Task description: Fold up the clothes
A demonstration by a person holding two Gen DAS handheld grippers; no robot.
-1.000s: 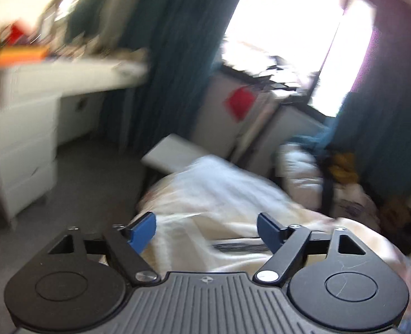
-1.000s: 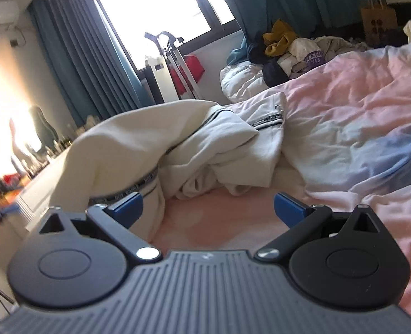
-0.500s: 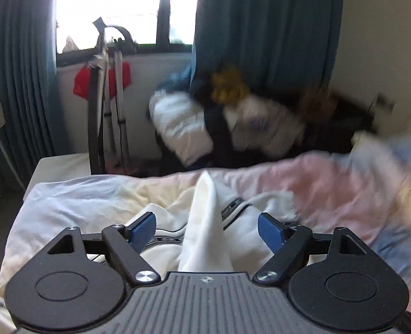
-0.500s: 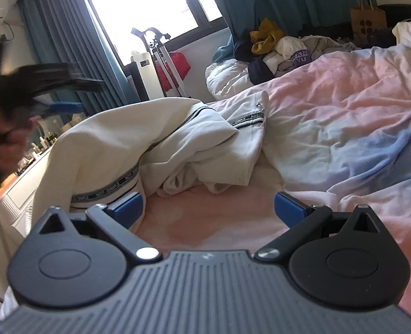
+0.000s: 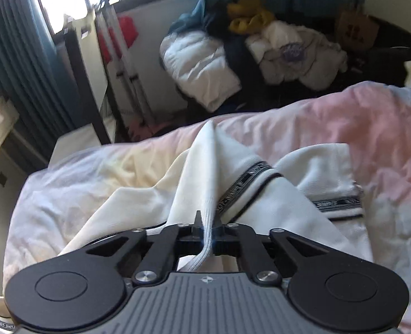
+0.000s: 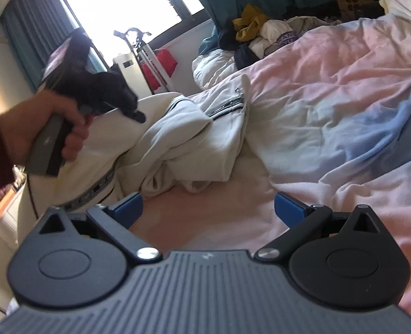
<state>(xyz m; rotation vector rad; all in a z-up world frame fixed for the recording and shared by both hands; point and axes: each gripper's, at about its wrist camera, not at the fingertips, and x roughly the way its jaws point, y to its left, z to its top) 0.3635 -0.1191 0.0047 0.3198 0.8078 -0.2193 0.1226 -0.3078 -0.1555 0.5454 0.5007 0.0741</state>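
I am pinching a ribbed hem of the jacket (image 5: 205, 183) with my left hand-held gripper (image 5: 207, 232); the jaws are pressed together on a narrow strip of white rib knit that is running up between them. The jacket, cream with black lettered trim bands (image 5: 244, 186), is lying crumpled on the bed (image 5: 372, 128) near its left edge, partly bunched and partly draping over that side. My right hand-held gripper (image 6: 208, 208) is hovering spread above bare pink duvet, holding nothing, with the jacket's heap just beyond its left finger (image 6: 127, 207). My left hand (image 6: 52, 128) is showing in the right view, wrapped round the gripper handle above the jacket.

Handling judgement: the fabric is looking soft, fairly thick and limp, so it is likely to sag and trail when lifted from one point. It is light enough for a single pinch, but one grip is not going to spread it flat. The rib hem is giving a firm, non-slippery hold; smooth body panels would probably slide more. The zip (image 6: 227, 105) and trim bands are the stiffer lines.

Best second hold, I am judging: the same hem further along, or a shoulder seam, so the two grips are stretching one edge taut.
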